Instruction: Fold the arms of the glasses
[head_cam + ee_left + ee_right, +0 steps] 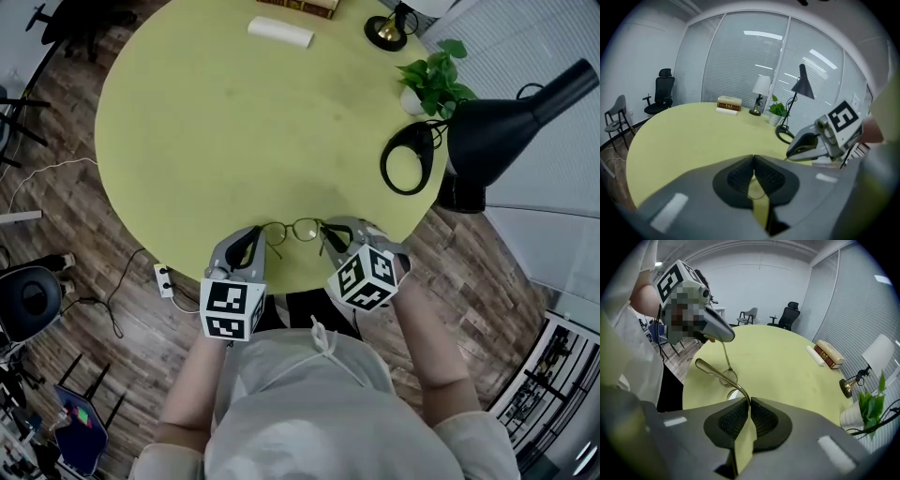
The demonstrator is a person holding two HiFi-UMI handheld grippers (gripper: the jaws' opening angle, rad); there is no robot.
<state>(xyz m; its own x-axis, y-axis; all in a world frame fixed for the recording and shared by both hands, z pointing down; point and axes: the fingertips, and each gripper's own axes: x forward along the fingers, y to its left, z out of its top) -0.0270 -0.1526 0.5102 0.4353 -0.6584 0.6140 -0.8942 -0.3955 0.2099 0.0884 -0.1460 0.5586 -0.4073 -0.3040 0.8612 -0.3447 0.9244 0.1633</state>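
Thin metal-framed glasses (298, 230) hang between my two grippers over the near edge of the round yellow-green table (206, 122). My left gripper (258, 236) is shut on one arm of the glasses; in the right gripper view that arm runs down from its tip (723, 340) to a lens (729, 377). My right gripper (330, 232) is shut on the other arm, close to the hinge (749, 401), and that arm's curved end (699, 363) sticks out to the left. In the left gripper view the pads (740, 177) are closed with a thin wire between them.
A black desk lamp (511, 122) with a ring base (408, 157) stands at the table's right edge, beside a potted plant (433, 80). At the far side lie a white roll (279, 32), a book (729, 103) and a small brass-based lamp (386, 33). Chairs and cables surround the table.
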